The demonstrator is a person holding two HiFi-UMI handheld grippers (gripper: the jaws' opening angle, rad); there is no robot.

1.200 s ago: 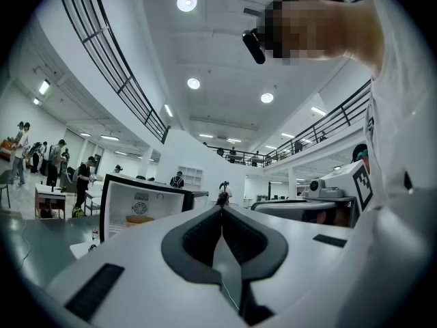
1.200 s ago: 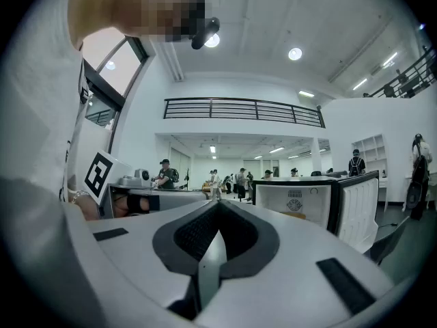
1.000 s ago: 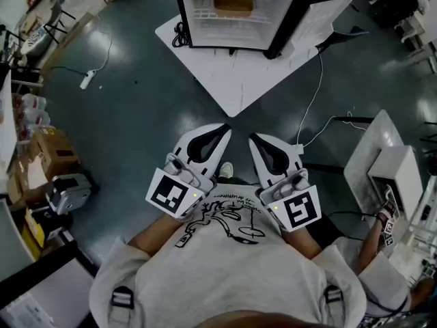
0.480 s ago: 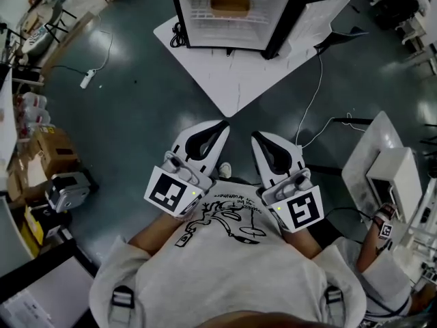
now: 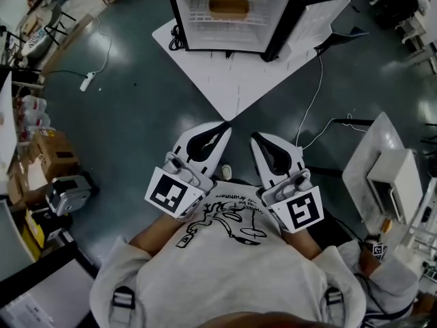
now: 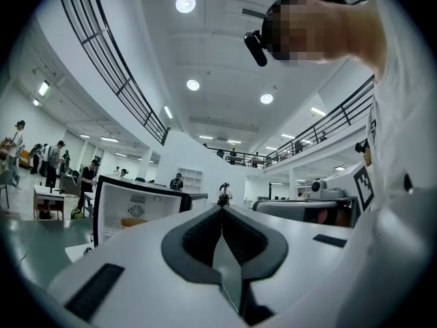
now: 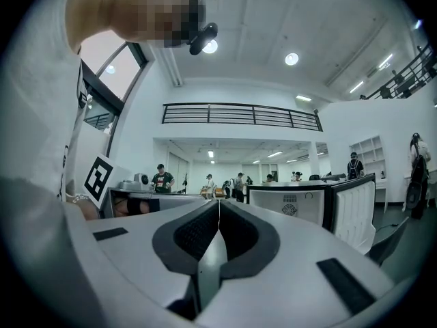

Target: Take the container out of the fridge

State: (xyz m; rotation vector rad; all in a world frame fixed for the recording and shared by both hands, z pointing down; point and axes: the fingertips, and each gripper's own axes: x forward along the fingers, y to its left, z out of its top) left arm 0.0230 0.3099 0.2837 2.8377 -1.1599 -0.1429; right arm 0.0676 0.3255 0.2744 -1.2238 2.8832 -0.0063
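Observation:
A small black fridge [image 5: 232, 16] stands open on a white table [image 5: 235, 80] ahead of me, its door [image 5: 315, 20] swung to the right. An orange-brown container [image 5: 228, 5] sits on the upper wire shelf inside. My left gripper [image 5: 225, 126] and right gripper [image 5: 255, 137] are held close to my chest, far short of the table, both shut and empty. The left gripper view shows the fridge [image 6: 140, 212] with the container [image 6: 134, 222] beyond the shut left gripper [image 6: 221, 209]. In the right gripper view the fridge [image 7: 311, 207] stands past the shut right gripper [image 7: 218, 203].
Dark floor lies between me and the table. A cable [image 5: 311, 104] runs from the fridge down to a white desk [image 5: 382, 162] at the right. Cardboard boxes [image 5: 48, 152] and equipment sit at the left. Several people stand in the hall behind.
The view has shifted slightly, so the fridge sits a touch higher in frame. Both grippers stay shut near my chest. A person's hand at the lower right has moved down.

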